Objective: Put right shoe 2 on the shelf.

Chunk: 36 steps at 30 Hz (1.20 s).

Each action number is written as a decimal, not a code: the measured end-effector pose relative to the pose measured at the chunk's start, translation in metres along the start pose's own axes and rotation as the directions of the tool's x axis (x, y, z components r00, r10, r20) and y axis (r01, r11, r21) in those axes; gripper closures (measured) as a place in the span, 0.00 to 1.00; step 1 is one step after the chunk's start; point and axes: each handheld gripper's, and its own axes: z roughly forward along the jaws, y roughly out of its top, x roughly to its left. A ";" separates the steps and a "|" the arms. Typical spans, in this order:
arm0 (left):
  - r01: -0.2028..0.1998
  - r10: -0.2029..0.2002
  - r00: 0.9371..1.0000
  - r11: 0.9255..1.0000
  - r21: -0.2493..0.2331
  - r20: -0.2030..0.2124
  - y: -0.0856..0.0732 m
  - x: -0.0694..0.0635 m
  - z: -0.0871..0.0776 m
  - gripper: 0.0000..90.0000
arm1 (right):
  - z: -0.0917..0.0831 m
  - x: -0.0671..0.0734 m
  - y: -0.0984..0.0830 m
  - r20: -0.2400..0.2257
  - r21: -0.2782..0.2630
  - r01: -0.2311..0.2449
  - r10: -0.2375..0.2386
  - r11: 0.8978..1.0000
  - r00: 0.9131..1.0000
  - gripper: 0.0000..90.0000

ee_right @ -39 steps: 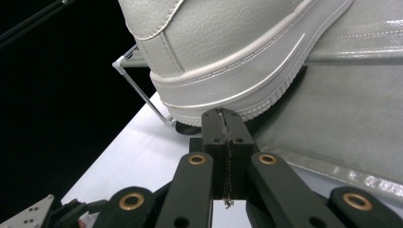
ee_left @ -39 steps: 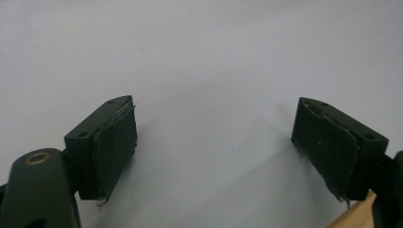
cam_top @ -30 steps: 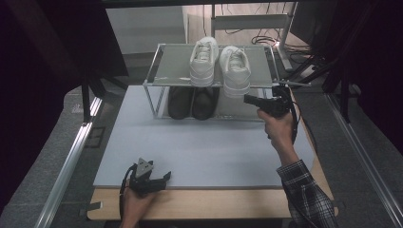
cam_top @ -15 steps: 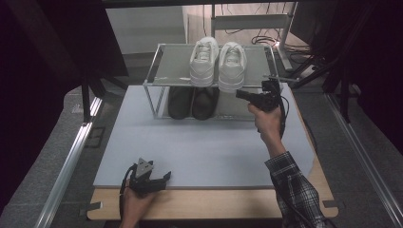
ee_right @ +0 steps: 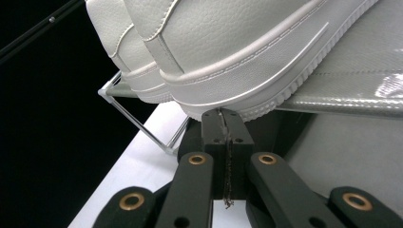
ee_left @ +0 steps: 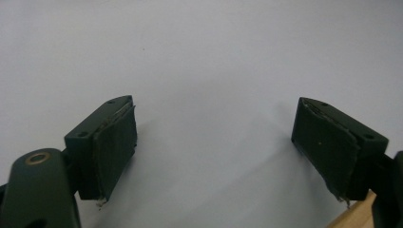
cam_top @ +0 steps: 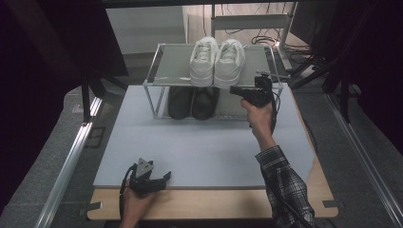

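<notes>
Movement since the earlier frames: right hand-held gripper has travelled leftward along the front of the shoe rack and now sits level with the toe of the right-hand white sneaker; left hand-held gripper has kept its place at the near edge of the table.

Rack contents: top shelf, pair of white sneakers, side by side, toes toward the person, the left-hand white sneaker touching its mate. Lower shelf, pair of black shoes, side by side under the white pair.

Right hand-held gripper: jaws pressed together, nothing between them. Its own view puts the closed tips just under the sole edge of the right-hand white sneaker, at the front lip of the top shelf; contact cannot be told.

Left hand-held gripper: its own view shows the jaws wide apart over the bare grey mat, holding nothing.
</notes>
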 end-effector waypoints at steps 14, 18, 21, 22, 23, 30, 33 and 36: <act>-0.001 0.001 1.000 1.000 0.001 0.000 0.000 0.000 0.000 0.17 | 0.000 -0.007 0.004 0.031 -0.019 -0.022 0.023 1.000 0.999 0.99; 0.000 0.000 1.000 1.000 0.000 0.000 0.000 0.000 0.000 0.17 | 0.003 -0.004 0.005 0.045 -0.019 -0.014 0.015 1.000 0.999 0.99; -0.001 0.001 1.000 1.000 0.000 0.000 0.000 0.000 0.000 0.17 | 0.005 -0.003 0.004 0.045 -0.020 -0.014 0.015 1.000 0.999 0.99; -0.001 0.001 1.000 1.000 0.000 0.000 0.000 0.000 0.000 0.17 | 0.005 -0.003 0.004 0.043 -0.019 -0.017 0.018 1.000 0.999 0.99; -0.001 0.001 1.000 1.000 0.000 0.000 0.000 0.000 0.000 0.17 | 0.004 -0.004 0.004 0.038 -0.015 -0.015 0.015 1.000 0.999 0.99; 0.000 0.000 1.000 1.000 0.000 0.000 0.000 0.000 0.000 0.17 | 0.003 -0.004 0.005 0.027 -0.008 -0.017 0.017 1.000 0.999 0.97; -0.001 0.001 1.000 1.000 0.000 0.000 0.000 0.000 0.000 0.17 | 0.001 -0.004 0.005 0.027 -0.009 -0.015 0.015 1.000 1.000 0.96; -0.001 0.001 1.000 1.000 0.001 0.000 0.000 0.000 0.000 0.17 | -0.002 -0.006 0.005 0.028 -0.012 -0.014 0.014 1.000 0.999 0.95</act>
